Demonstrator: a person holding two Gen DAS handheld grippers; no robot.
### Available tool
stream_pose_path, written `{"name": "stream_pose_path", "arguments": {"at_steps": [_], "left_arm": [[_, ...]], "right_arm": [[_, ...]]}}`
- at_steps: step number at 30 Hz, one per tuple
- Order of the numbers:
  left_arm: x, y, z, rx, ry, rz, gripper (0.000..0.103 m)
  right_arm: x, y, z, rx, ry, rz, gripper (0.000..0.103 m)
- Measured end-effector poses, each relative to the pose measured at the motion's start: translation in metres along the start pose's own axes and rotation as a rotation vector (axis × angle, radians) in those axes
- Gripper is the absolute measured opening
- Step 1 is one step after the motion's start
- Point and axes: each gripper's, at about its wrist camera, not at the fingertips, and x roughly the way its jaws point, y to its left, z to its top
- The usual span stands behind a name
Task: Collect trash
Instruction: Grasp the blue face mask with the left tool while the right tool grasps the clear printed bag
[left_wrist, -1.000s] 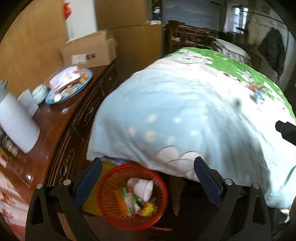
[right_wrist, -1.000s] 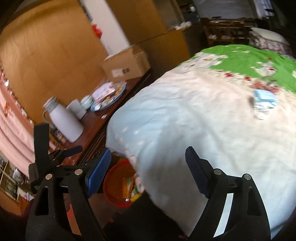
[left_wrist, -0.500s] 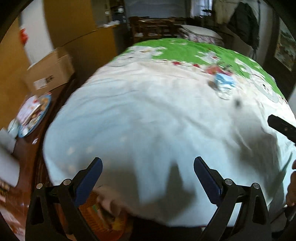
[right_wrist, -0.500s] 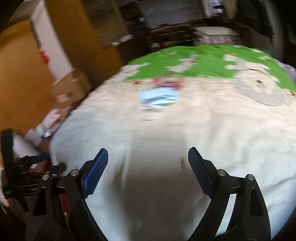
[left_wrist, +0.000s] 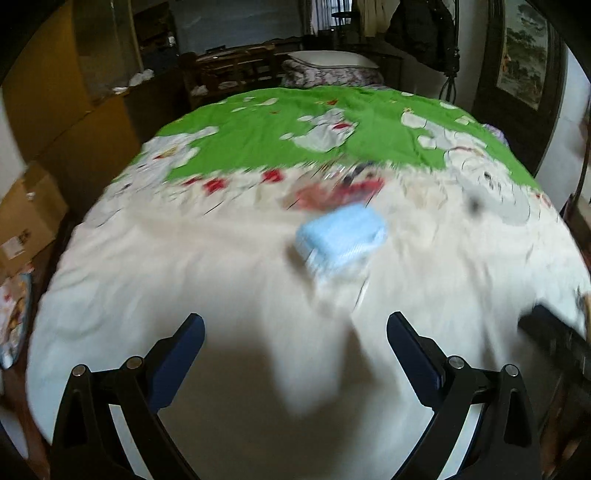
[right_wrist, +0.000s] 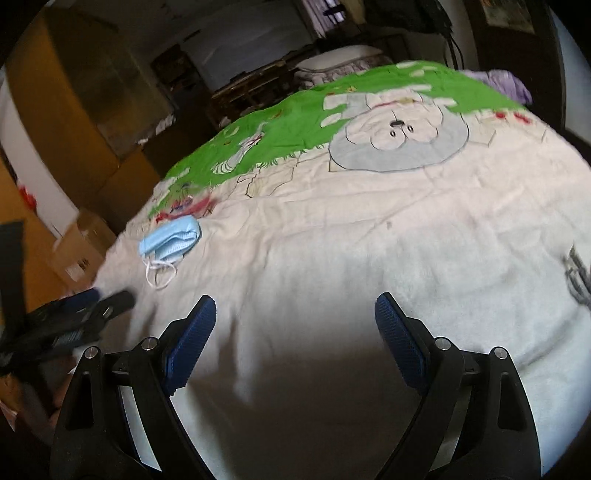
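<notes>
Bedding fills almost everything I see: a wide bed covered by a quilt that is cream-white on the near half and bright green with cartoon animal prints on the far half. Beyond the far edge I make out a pillow against dark wooden furniture, a dark coat hanging on the far right wall and a framed picture beside it. Off the left side of the bed stands a cardboard box, with yellow-brown cabinets behind it. My left-hand view is smeared by motion, so fine detail there is lost. The trash I am after is a light blue face mask, lying flat on the cream part of the quilt near the edge of the green print, its white ear loops trailing toward me. In the left wrist view the mask sits ahead of the left gripper, slightly right of the centre line between the jaws and well clear of both pads. The left gripper's jaws stand wide apart with nothing between them. From the right wrist view the mask lies far off to the left of the right gripper, outside its left jaw; those jaws are also spread wide and empty. The left gripper shows there as a dark blur just near the mask's loops.
</notes>
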Motion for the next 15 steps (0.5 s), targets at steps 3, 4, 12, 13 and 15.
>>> {"name": "stream_pose_path", "arguments": {"at_steps": [3,4,12,13,15], "left_arm": [[0.02,-0.012,0.024,0.007,-0.014,-0.035,0.097],[0.026,-0.017,0.031,0.016,-0.019,-0.035,0.097],[0.069,-0.007,0.048,0.006,0.02,0.125,0.097],[0.065,0.004,0.045,-0.016,0.018,0.132,0.097],[0.052,0.028,0.033,-0.049,0.007,0.164,0.097]], "right_arm": [[0.001,0.0,0.0,0.007,-0.001,0.024,0.089],[0.001,-0.002,0.001,0.017,-0.004,0.036,0.089],[0.001,-0.001,0.0,0.017,-0.001,0.033,0.09],[0.001,-0.001,0.0,0.017,0.0,0.032,0.09],[0.001,-0.001,0.0,0.014,0.003,0.03,0.09]]}}
